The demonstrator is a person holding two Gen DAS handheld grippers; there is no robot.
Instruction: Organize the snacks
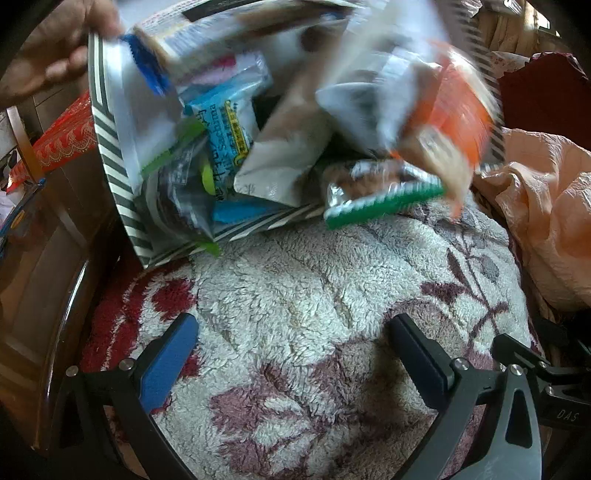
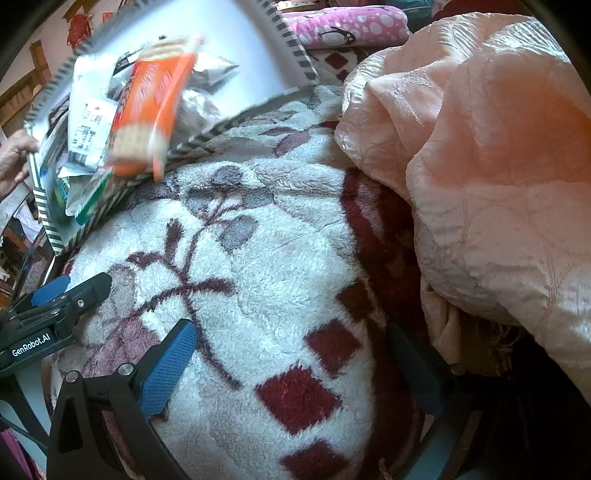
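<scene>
A person's hand (image 1: 55, 48) tilts a black-and-white striped box (image 1: 110, 147) toward me, and snack packets slide out of it, blurred by motion. Among them are an orange packet (image 1: 454, 110), a green-edged foil packet (image 1: 380, 195), a light blue packet (image 1: 225, 125) and a white pouch (image 1: 280, 162). My left gripper (image 1: 291, 325) hovers open over the fleece blanket (image 1: 314, 295), just short of the box and holding nothing. My right gripper (image 2: 290, 330) is also open and holds nothing, further from the box (image 2: 229, 48) and the orange packet (image 2: 155, 99).
A peach quilt (image 2: 480, 147) is bunched on the right of the floral blanket (image 2: 277, 240). A pink penguin cushion (image 2: 347, 26) lies behind it. Dark wooden furniture (image 1: 37, 258) and a red patterned bag (image 1: 62, 136) are at the left. The left gripper (image 2: 55, 306) shows beside my right one.
</scene>
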